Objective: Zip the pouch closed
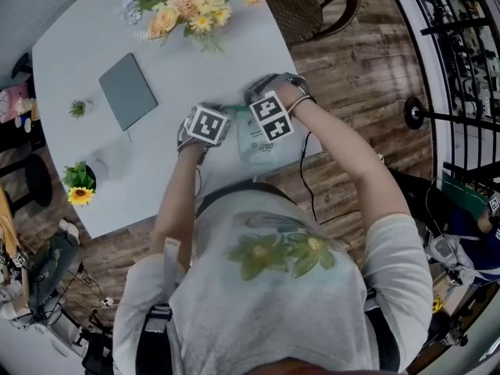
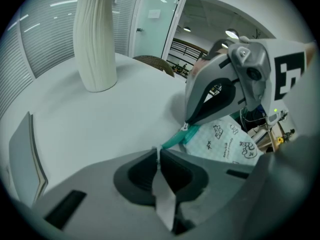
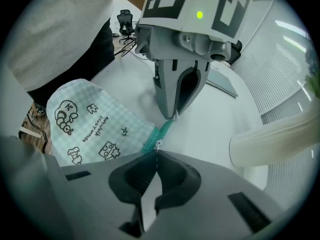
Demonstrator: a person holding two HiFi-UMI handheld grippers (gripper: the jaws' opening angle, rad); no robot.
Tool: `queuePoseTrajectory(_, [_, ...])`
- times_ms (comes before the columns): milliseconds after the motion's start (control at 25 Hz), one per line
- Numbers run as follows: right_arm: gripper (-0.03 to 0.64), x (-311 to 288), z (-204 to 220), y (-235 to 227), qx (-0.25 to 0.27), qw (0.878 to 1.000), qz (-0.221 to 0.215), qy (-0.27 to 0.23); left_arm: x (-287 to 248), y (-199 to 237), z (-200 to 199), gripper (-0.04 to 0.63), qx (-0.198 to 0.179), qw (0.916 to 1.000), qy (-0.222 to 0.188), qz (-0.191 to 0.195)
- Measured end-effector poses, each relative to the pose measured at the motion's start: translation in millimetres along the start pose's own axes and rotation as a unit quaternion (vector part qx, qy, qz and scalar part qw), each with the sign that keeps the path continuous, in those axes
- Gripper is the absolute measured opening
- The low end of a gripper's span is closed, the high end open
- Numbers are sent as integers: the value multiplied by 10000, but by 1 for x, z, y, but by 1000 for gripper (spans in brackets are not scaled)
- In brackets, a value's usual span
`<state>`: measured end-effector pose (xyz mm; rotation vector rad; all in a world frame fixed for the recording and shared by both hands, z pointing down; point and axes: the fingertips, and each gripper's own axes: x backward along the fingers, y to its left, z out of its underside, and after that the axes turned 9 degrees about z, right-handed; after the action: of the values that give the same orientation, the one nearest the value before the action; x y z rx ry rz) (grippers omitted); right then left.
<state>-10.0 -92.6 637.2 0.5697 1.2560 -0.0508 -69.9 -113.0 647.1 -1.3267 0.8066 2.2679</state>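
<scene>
A pale green checked pouch [image 1: 258, 145] with small black drawings lies near the table's front edge. Its teal zipper strip [image 3: 161, 131] runs between my two grippers. In the left gripper view my left gripper [image 2: 158, 151] is shut on the teal end tab [image 2: 172, 140] of the zipper. My right gripper [image 3: 156, 150] is shut on the small metal zipper pull [image 3: 158, 144], close to that same end. The two grippers point steeply down, tips a short way apart. The pouch body [image 2: 225, 141] hangs toward the person, and its mouth is hidden from me.
The pale table [image 1: 94, 45] carries a white vase [image 2: 95, 44] of flowers [image 1: 195, 6], a grey notebook [image 1: 127, 90], a small green plant [image 1: 78, 108] and a sunflower pot [image 1: 78, 186]. A wicker chair [image 1: 312, 6] stands beyond the far right edge, on wooden floor.
</scene>
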Motion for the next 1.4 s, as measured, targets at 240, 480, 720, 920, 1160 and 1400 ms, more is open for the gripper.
queuePoseTrajectory(240, [17, 0, 0, -1, 111, 9999, 2, 83, -6, -6, 2, 28, 87, 9999, -44, 134])
queuePoseTrajectory(480, [17, 0, 7, 0, 142, 9998, -18, 170, 0, 2, -1, 28, 54, 10000, -7, -57])
queuePoseTrajectory(720, [17, 2, 8, 2, 81, 9998, -64, 152, 0, 0, -2, 28, 33, 10000, -52, -64])
queuePoseTrajectory(920, [17, 2, 11, 3, 108, 9997, -119, 170, 0, 1, -3, 28, 81, 9999, -110, -52])
queuePoseTrajectory(1160, [17, 2, 12, 5, 172, 9995, -165, 207, -9, -6, 3, 28, 206, 9996, -86, 150])
queuePoseTrajectory(1400, [17, 3, 14, 6, 61, 9997, -145, 175, -12, -12, 3, 28, 282, 9992, -93, 250])
